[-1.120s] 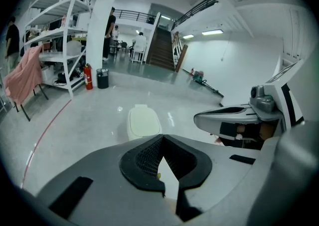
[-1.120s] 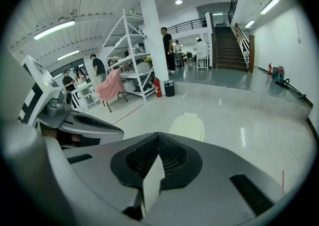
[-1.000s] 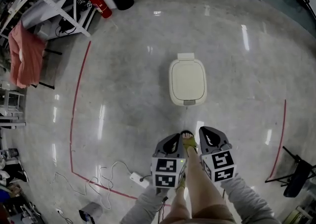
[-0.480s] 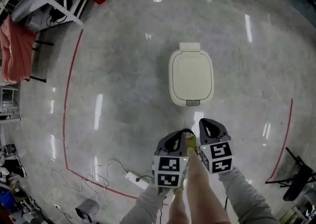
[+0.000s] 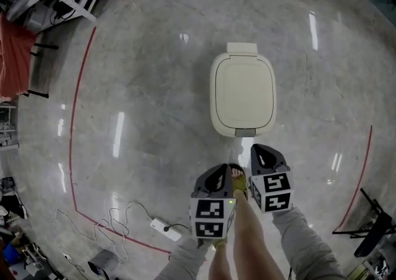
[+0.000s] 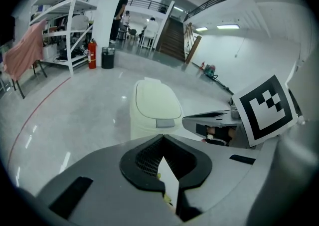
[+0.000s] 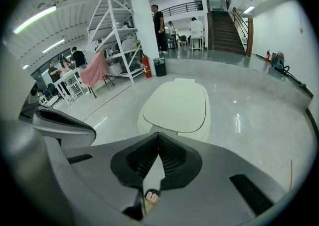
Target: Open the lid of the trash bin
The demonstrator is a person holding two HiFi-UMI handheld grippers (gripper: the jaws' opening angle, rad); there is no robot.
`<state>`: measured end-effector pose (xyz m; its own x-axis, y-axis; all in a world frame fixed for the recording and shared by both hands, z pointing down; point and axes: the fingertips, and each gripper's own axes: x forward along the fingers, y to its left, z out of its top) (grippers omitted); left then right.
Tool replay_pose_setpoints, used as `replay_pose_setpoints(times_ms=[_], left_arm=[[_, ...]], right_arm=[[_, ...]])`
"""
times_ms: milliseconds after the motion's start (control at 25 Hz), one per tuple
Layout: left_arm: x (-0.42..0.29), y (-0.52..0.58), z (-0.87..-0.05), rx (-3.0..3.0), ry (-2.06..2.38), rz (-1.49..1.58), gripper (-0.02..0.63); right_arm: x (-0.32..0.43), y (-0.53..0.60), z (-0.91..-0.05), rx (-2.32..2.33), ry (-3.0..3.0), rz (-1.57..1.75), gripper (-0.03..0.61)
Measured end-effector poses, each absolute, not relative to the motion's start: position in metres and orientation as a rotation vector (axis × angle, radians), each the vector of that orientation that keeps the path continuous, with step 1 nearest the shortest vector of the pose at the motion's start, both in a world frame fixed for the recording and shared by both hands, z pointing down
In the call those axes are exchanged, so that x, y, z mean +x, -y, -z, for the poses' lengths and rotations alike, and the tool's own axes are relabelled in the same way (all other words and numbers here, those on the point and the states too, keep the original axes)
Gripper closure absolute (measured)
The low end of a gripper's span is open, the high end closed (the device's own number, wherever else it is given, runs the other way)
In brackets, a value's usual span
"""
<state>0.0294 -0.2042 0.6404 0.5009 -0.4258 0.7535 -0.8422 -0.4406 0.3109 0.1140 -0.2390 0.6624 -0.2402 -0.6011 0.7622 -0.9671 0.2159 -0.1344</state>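
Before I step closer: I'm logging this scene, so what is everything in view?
trash bin: one, cream, lid closed, floor ahead
floor lines: two, red, left and right
power strip: one, white, cabled, lower left
fire extinguisher: one, red, by the rack
waste basket: one, black, beside the extinguisher
shelving rack: one, white, far left
cloth: one, pinkish red, hanging by the rack
staircase: one, dark, far back
people: several, background
left gripper: grey, shut, empty
right gripper: grey, shut, empty
leg: bare, between grippers
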Motion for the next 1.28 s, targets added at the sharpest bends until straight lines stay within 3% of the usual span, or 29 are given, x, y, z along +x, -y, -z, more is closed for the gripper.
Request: replay_pose_setpoints(times_ms=[1280], left_arm=[[0.026,0.204,-0.678,1.991,1.038,-0.793,0.609]], right_arm=[[0.121,0.262,-0.719,1.475,1.839,-0.83,0.583]])
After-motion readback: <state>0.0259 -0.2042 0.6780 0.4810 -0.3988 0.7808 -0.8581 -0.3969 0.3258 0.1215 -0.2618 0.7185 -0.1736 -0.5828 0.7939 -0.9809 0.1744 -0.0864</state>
